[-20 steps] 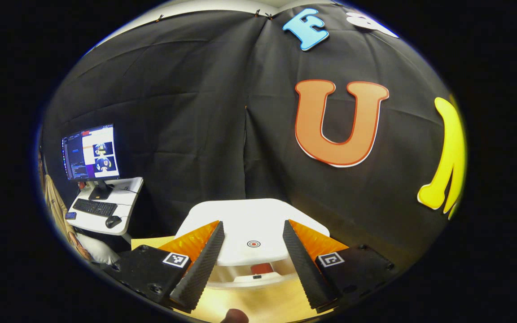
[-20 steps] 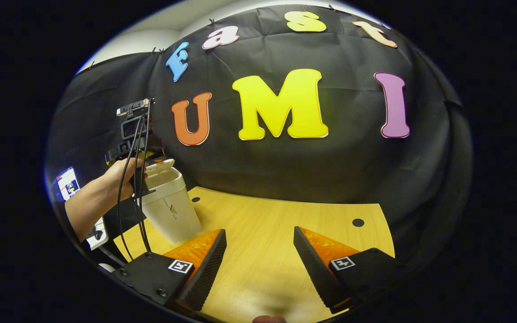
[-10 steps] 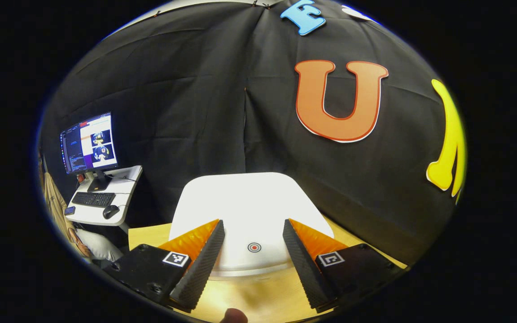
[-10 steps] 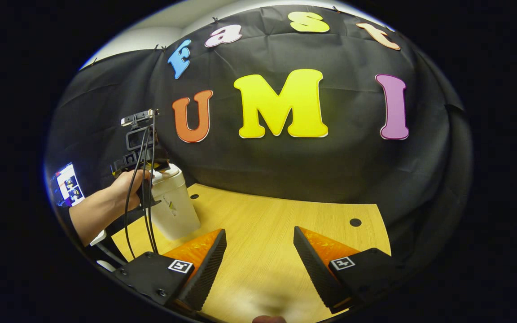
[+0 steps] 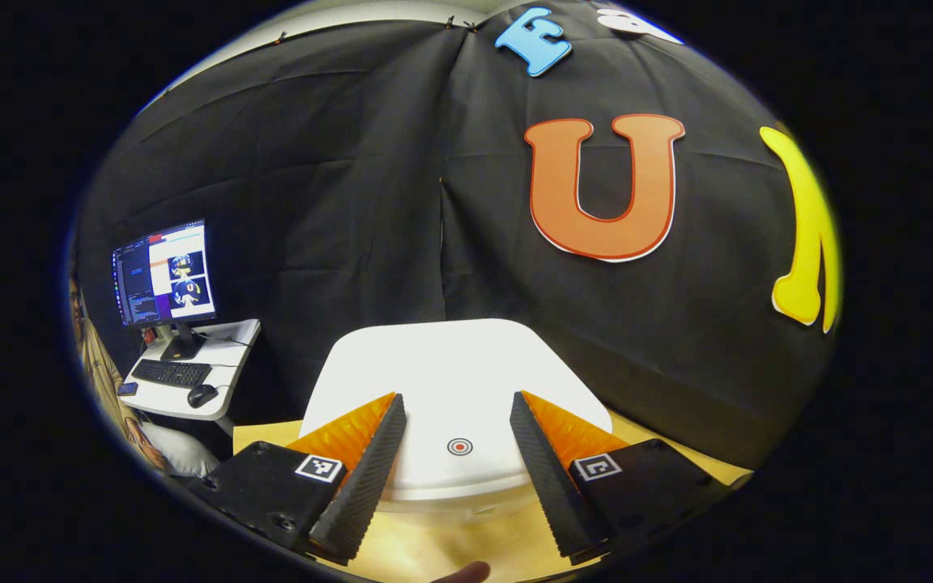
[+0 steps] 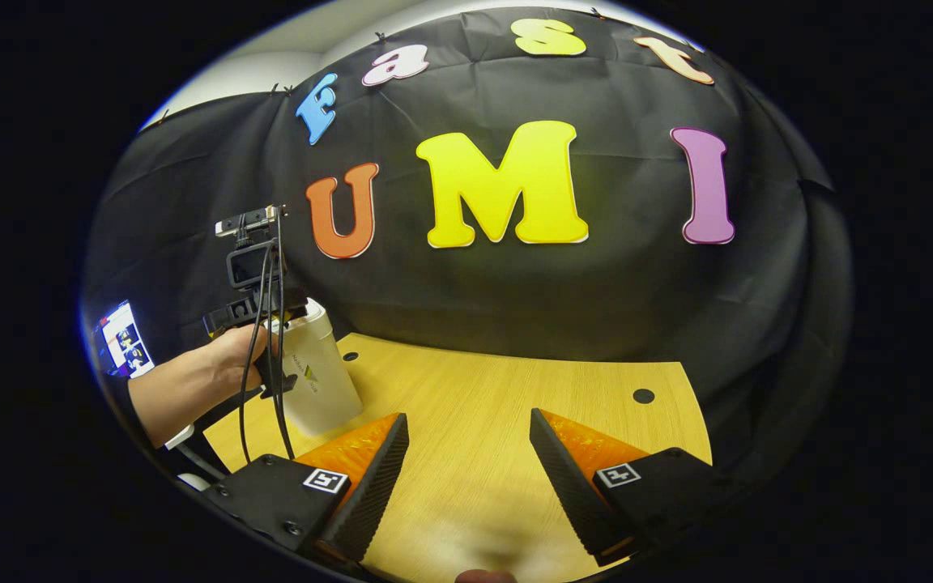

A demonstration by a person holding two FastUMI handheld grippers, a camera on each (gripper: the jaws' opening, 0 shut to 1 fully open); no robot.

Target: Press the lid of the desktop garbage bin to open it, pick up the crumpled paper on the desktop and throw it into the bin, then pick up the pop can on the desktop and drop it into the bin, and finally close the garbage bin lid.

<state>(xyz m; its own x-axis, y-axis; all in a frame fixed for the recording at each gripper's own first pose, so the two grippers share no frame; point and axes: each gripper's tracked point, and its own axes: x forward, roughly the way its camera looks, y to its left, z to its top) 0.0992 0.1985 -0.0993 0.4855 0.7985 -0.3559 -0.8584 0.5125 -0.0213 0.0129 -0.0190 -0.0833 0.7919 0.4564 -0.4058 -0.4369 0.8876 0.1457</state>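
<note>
The white bin (image 6: 317, 380), a smooth plastic tub with rounded corners, stands at the far left of the wood-grain table (image 6: 515, 421), its flat lid (image 5: 450, 380) down. The left gripper (image 5: 454, 474) hangs over the lid, ribbed fingers apart. The right gripper (image 6: 466, 486) is spread wide above bare tabletop.

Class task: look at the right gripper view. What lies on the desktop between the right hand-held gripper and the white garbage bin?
Nothing: bare wooden desktop separates the right hand-held gripper from the garbage bin.
</note>
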